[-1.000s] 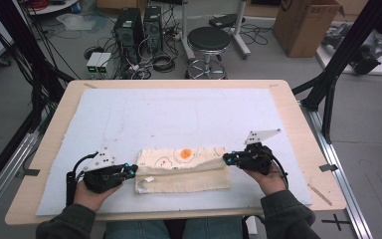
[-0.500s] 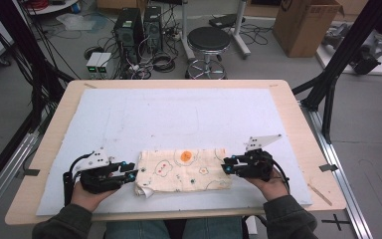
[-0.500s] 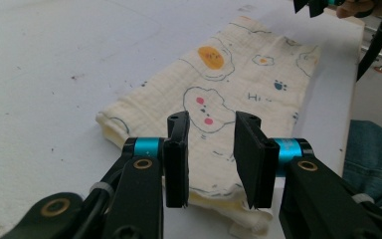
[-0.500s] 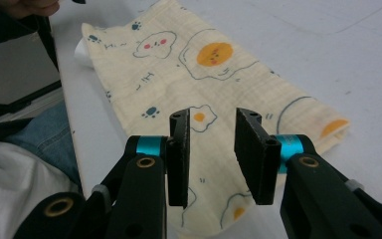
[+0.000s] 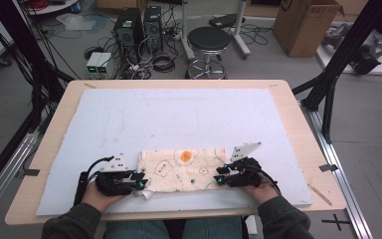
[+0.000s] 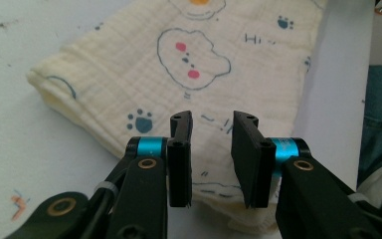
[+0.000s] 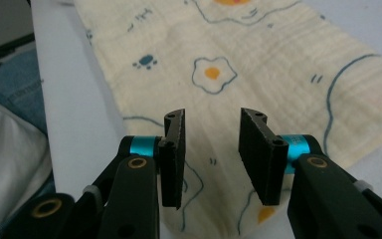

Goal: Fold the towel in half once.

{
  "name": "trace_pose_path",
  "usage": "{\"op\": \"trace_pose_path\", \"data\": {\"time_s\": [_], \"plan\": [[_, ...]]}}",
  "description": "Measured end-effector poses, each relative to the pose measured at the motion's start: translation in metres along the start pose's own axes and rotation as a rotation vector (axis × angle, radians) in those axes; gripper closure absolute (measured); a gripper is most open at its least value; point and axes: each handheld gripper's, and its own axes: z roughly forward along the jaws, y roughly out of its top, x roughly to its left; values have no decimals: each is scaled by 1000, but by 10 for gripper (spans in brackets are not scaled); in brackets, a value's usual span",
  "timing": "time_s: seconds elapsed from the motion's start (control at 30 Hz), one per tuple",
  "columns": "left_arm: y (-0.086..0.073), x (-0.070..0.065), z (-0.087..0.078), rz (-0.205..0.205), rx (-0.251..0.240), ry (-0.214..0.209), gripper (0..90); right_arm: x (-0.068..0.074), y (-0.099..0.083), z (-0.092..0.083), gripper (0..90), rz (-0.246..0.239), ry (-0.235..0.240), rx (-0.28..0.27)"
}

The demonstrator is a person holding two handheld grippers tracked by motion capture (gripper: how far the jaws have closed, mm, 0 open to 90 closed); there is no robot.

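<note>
While one cloth point(image 5: 184, 169) lies folded, two claws flank it.

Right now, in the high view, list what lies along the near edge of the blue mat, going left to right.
Left gripper → folded cream cloth with printed figures → right gripper. Both grippers' jaws have just been opening and stand apart over the cloth's ends, gripping nothing.
</note>
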Motion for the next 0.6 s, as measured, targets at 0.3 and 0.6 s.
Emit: {"op": "trace_pose_path", "data": {"time_s": [0.3,0.6], "plan": [[-2,0,1,-8,10,-6,628,3,-5,-1,559,-33,-13,11],[20,16,-10,-44,-115,54,550,-12,13,-16,557,-5,-88,-60]]}}
